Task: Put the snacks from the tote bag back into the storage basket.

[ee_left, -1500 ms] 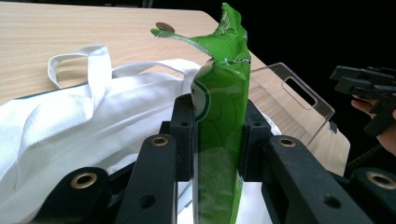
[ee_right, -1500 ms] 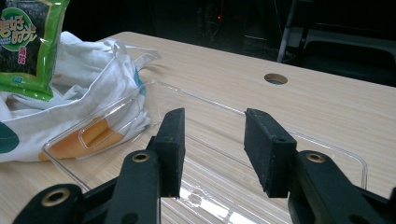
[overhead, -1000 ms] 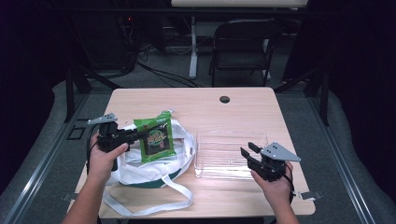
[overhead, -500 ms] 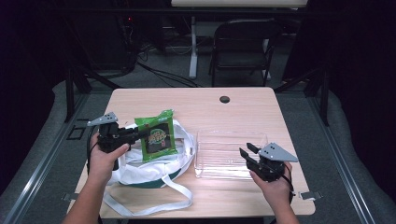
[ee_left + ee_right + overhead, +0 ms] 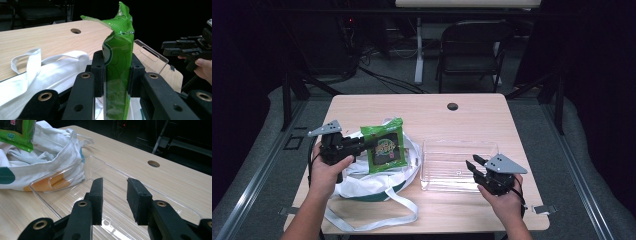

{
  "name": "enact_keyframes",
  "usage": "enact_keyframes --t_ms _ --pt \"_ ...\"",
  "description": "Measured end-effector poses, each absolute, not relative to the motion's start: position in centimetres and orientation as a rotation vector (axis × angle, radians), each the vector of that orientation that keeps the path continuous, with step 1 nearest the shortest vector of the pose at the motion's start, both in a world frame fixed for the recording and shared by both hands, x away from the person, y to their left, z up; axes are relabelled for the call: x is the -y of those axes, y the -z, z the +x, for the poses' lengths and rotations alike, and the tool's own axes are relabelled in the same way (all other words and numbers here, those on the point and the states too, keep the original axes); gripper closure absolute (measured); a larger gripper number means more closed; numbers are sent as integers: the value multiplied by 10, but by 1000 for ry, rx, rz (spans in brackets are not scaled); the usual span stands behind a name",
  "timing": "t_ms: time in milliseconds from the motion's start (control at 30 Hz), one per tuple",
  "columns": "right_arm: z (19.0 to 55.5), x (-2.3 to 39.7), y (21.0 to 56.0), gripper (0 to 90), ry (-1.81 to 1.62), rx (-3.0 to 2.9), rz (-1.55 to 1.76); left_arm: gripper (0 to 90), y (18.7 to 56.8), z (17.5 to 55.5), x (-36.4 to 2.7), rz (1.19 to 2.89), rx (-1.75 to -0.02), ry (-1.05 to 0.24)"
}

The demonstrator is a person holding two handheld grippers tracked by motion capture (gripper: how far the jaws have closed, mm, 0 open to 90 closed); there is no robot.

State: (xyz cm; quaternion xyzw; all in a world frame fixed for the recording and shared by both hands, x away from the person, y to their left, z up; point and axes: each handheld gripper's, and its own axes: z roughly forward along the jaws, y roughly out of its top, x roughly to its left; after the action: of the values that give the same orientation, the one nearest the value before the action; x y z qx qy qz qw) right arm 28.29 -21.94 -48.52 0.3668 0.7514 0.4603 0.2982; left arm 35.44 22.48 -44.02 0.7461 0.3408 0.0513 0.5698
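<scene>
High view: my left gripper (image 5: 362, 145) clamps a green snack packet (image 5: 384, 146) by its edge and holds it above the white tote bag (image 5: 377, 182), which lies slumped on the left half of the table (image 5: 472, 112). Packet hangs clear of the bag, face toward the camera.

Left gripper view: both pads pressed flat on the packet (image 5: 118, 65), one each side, packet upright between them, crimped top flaring above. Grip looks firm; no sag.

Right gripper (image 5: 477, 168) sits at the near right corner of the clear plastic tray (image 5: 452, 150). Right gripper view: jaws part-way apart, nothing between them, the tray's rim (image 5: 75, 167) and floor ahead. They have just been closing, on empty air. Tray is empty as far as I can see, and just beside the bag.

Step in hand, as I judge it: unpacking the bag, with the packet lifted out and the carry across to the tray not yet made.

Next move calls for swinging the left hand toward the tray, lowering the packet until it rests flat on the tray floor, then opening. Tray is light and clear-walled; my right jaws may need to pinch its rim to steady it. Watch the bag's loose strap (image 5: 362, 220) for snagging.
</scene>
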Motion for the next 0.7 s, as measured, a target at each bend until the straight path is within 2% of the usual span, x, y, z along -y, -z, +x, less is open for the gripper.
enact_keyframes --t_ms 300,700 --pt "281 216 481 666 -1214 -2037 927 731 438 352 -218 1751 -768 -109" --pt "288 199 459 662 -1158 -2196 835 731 438 349 -208 1755 -731 -68"
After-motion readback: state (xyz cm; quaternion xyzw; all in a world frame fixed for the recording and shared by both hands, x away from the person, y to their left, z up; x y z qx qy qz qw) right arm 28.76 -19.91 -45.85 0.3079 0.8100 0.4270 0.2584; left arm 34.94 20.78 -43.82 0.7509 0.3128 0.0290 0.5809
